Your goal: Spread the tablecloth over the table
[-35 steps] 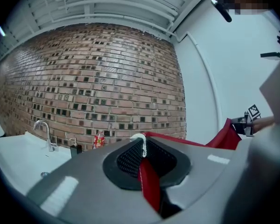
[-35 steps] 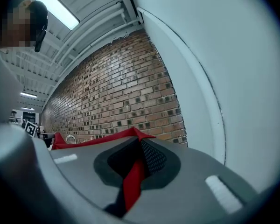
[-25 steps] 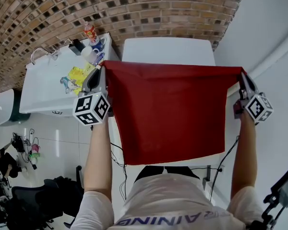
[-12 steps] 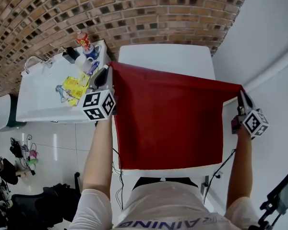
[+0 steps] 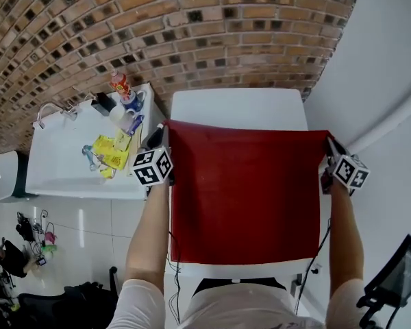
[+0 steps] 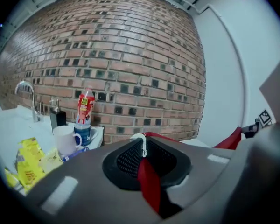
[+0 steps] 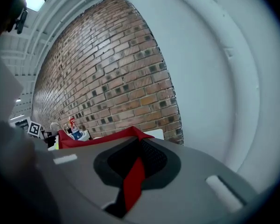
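Red fabric is pinched in both tools: the jaws of the left gripper [image 6: 144, 164] are closed on one far corner of the tablecloth [image 5: 246, 190], and those of the right gripper [image 7: 133, 176] on the other corner. The sheet is stretched between them above the white table [image 5: 240, 105]; whether its near part already rests on the top cannot be told. Only a thin strip of cloth is caught in each grip, so a corner could be lost if the sheet is pulled too tight, and it would then land crooked. The left corner is held near the side counter [image 5: 61, 173], where a bottle [image 5: 118, 84] and a mug [image 6: 65, 139] could be swept over. The whole sheet and the uncovered far part of the table are seen only in the head view; the strip between the pads is shown only in the gripper views.
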A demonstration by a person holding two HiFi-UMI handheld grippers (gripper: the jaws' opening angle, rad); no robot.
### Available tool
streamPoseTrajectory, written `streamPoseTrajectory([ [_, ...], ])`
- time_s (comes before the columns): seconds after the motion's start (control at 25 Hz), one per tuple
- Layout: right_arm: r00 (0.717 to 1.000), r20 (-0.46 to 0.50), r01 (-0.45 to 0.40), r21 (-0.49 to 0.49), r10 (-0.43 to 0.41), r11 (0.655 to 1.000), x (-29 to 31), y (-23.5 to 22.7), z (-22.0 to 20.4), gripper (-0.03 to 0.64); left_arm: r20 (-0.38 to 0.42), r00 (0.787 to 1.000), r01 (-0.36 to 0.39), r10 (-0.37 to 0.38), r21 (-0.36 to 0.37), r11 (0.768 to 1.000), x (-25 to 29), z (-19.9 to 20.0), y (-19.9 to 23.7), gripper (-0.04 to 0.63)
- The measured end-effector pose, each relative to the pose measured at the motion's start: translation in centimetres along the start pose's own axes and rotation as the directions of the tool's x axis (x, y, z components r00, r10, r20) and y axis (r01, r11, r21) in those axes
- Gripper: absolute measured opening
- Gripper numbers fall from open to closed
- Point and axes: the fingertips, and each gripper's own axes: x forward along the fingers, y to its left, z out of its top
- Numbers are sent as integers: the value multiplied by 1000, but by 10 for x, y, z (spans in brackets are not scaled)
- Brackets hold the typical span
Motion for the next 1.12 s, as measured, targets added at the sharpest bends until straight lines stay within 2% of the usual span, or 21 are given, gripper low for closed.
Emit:
streamPoseTrajectory([
  [0.16, 996, -91, 18, -21, -20, 1000, 41, -11, -11, 18, -44, 999, 22, -24, -38, 999, 23, -23, 8, 33],
  [0.2, 994, -103, 28, -25, -30, 999, 46, -14, -13, 27, -55, 998, 36, -39, -53, 998, 27, -28, 8, 66],
  [0.24, 993, -111, 37, -21, -39, 999, 51, -18, -16, 69, -68, 996, 50, -56, -76, 996, 30, -33, 8, 145],
  [0.32, 992, -117, 49, -4, -50, 999, 56, -24, -21, 172, -99, 992, 67, -79, -119, 991, 33, -46, 11, 355],
  [0.4, 991, -112, 68, 3, -68, 998, 57, -29, -24, 253, -128, 989, 53, -68, -121, 991, 30, -57, 17, 373],
  [0.6, 996, -74, 56, -7, -56, 998, 44, -19, -23, 233, -110, 993, 40, -52, -107, 993, 12, -56, 18, 371],
  [0.68, 998, -61, 26, -57, -30, 998, 35, -5, -20, 224, -88, 994, 60, -65, -65, 996, 1, -47, 7, 366],
  [0.76, 1000, -29, 1, -137, -5, 991, 22, 16, -14, 174, -54, 996, 74, -75, -10, 997, -13, -35, -6, 304],
  [0.84, 1000, 19, -17, -215, 21, 976, 6, 41, -5, 20, -6, 998, 58, -57, 48, 997, -31, -22, -16, 201],
  [0.96, 994, 77, -57, -277, 82, 959, -21, 78, 7, 6, 52, 998, 31, -38, 123, 992, -64, -6, -35, 6],
  [1.12, 986, 115, -82, -306, 123, 949, -61, 114, 19, 6, 81, 995, 50, -61, 137, 989, -112, 9, -63, 6],
])
